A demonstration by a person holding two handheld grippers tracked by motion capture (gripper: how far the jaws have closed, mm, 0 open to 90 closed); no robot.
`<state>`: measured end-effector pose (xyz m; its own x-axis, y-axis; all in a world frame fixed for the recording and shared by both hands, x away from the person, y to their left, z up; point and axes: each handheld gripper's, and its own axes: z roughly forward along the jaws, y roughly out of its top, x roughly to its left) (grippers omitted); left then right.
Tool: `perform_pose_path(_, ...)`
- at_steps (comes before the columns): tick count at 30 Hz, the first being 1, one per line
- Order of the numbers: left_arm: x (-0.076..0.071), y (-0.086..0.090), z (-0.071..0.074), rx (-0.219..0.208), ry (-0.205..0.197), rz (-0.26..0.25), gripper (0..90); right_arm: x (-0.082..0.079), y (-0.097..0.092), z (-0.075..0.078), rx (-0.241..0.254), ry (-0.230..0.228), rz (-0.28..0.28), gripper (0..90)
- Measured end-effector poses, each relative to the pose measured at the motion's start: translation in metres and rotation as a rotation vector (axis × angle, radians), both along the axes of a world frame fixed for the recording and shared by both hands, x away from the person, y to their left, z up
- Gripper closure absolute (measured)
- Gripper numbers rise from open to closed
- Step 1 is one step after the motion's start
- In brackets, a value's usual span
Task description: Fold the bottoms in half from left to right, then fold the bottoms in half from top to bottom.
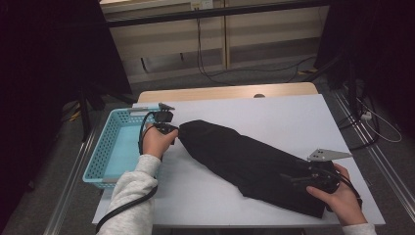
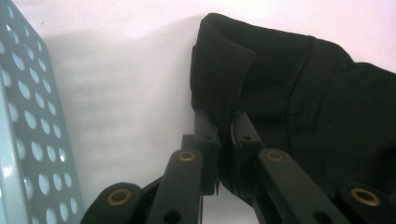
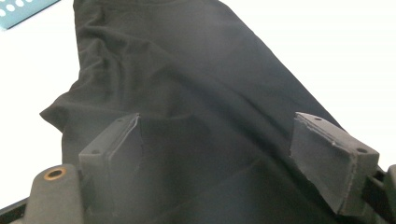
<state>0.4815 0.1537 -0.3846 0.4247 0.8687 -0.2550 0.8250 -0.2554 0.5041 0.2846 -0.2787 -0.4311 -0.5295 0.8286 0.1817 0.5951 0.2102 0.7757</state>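
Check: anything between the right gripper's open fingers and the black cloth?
Nothing visible. The right gripper hovers with fingers spread over the black folded cloth garment; only bare fabric lies between them.

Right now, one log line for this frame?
left gripper: shut on garment end | right gripper: open over other end | basket: left of garment

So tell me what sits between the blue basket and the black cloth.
Bare white table runs between the blue basket and the black cloth in the left gripper view. In the high view, the left gripper, shut on the cloth's end, occupies that gap.
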Motion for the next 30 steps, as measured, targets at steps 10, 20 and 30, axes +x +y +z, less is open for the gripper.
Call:
perform_pose_path(10, 0.001, 0.004, 0.001, 0.018, -0.005, 0.006, 83.8, 0.006, 0.006, 0.000, 0.000, -0.001, 0.034, 17.1)
perform_pose_path(20, 0.004, 0.010, 0.005, 0.028, -0.004, 0.021, 83.8, 0.007, 0.005, 0.000, -0.001, -0.007, 0.037, 16.3)
perform_pose_path(30, 0.007, 0.019, 0.011, 0.029, -0.013, 0.039, 83.8, 0.007, 0.006, 0.000, -0.005, -0.004, 0.041, 16.3)
